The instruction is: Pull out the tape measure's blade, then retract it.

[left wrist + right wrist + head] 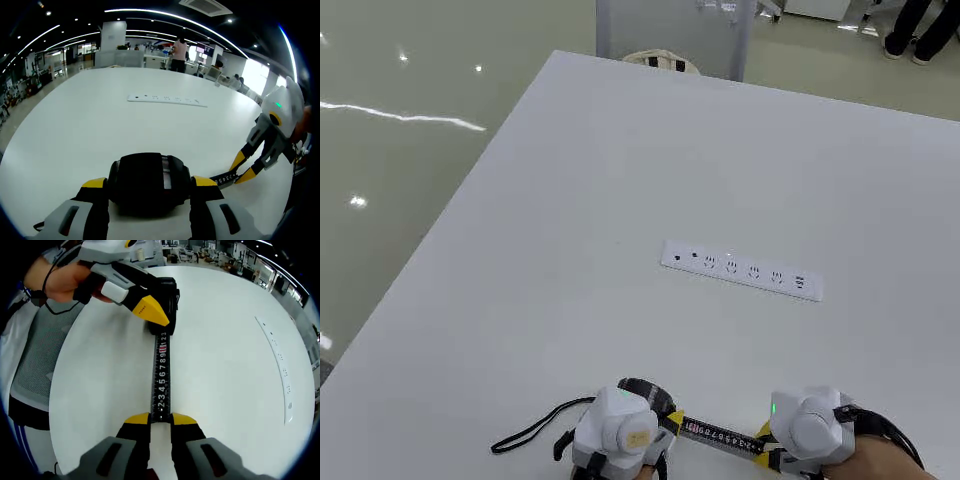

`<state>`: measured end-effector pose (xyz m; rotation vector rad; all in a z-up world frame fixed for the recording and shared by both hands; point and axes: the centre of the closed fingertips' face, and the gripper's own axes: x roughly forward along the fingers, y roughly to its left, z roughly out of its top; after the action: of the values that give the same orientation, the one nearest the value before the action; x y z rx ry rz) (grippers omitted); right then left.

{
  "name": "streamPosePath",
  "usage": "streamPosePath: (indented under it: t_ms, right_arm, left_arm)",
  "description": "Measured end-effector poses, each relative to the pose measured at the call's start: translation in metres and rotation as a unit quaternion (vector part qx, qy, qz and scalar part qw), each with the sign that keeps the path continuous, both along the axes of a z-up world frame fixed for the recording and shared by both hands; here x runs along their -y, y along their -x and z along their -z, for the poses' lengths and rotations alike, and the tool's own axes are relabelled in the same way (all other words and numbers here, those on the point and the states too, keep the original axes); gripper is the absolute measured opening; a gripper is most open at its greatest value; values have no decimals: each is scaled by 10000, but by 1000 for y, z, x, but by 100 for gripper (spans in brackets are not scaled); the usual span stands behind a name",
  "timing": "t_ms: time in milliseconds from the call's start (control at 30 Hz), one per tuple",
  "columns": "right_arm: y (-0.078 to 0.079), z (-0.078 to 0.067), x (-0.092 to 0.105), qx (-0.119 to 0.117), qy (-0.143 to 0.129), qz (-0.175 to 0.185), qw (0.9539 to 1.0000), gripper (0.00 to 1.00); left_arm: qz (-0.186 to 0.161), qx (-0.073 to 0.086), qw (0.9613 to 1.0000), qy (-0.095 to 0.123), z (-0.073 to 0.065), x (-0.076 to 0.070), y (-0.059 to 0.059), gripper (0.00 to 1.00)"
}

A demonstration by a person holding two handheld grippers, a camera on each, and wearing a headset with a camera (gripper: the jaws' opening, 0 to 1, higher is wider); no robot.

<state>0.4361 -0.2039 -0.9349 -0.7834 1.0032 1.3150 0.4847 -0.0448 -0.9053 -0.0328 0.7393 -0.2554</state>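
Observation:
The black tape measure case (149, 181) sits on the white table, clamped between the yellow-tipped fingers of my left gripper (150, 184), which is shut on it. Its black blade (161, 380) with white numbers runs a short way out along the table to my right gripper (161, 419), which is shut on the blade's end. In the head view the case (648, 392) and left gripper (620, 428) are at the bottom centre, the blade (720, 436) stretches right to the right gripper (767, 450). A black wrist strap (532, 428) trails left from the case.
A white power strip (741, 270) lies mid-table, beyond the grippers. The table's left edge (440, 225) drops to a glossy floor. A grey chair (672, 30) stands at the far edge. People stand in the background.

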Motion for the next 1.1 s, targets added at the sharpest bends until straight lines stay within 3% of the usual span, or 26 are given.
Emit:
streamPosePath:
  t_ms: [1100]
  right_arm:
    - [-5, 2, -29, -2, -128, -6, 9999, 14]
  left_arm:
    - [38, -34, 10000, 1, 1, 0, 0, 62]
